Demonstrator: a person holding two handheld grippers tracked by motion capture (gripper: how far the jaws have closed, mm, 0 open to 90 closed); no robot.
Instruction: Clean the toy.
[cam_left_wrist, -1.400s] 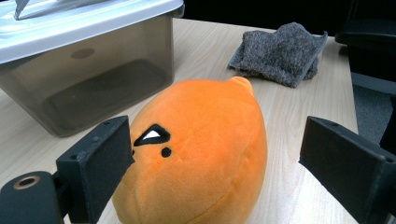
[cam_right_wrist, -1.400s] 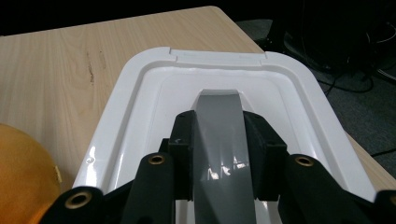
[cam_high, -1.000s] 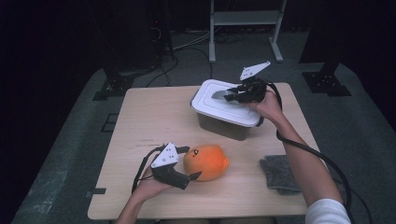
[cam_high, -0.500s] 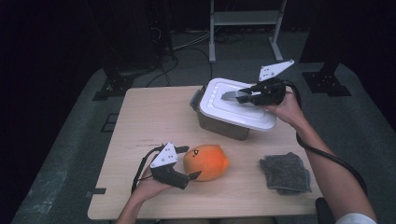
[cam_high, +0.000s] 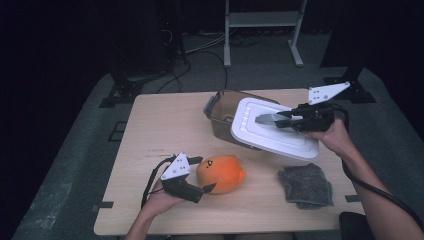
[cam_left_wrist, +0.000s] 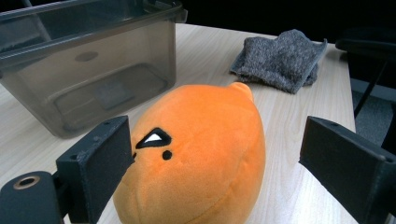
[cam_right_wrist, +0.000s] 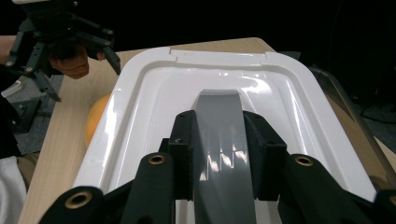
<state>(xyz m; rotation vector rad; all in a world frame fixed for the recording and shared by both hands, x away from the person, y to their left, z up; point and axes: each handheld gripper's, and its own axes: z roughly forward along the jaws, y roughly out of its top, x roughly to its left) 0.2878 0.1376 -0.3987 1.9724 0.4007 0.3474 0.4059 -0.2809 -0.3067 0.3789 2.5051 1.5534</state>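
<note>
We clamp the right gripper (cam_high: 272, 119) on the white lid's (cam_high: 272, 131) grey handle, shifted toward four o'clock off the bin (cam_high: 220, 111); left gripper (cam_high: 206, 188) jaws apart around the orange plush (cam_high: 220, 173), its long axis between them.

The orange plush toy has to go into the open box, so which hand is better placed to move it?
Left: its gripper straddles the plush toy, jaws open. The right gripper holds the lid.
</note>
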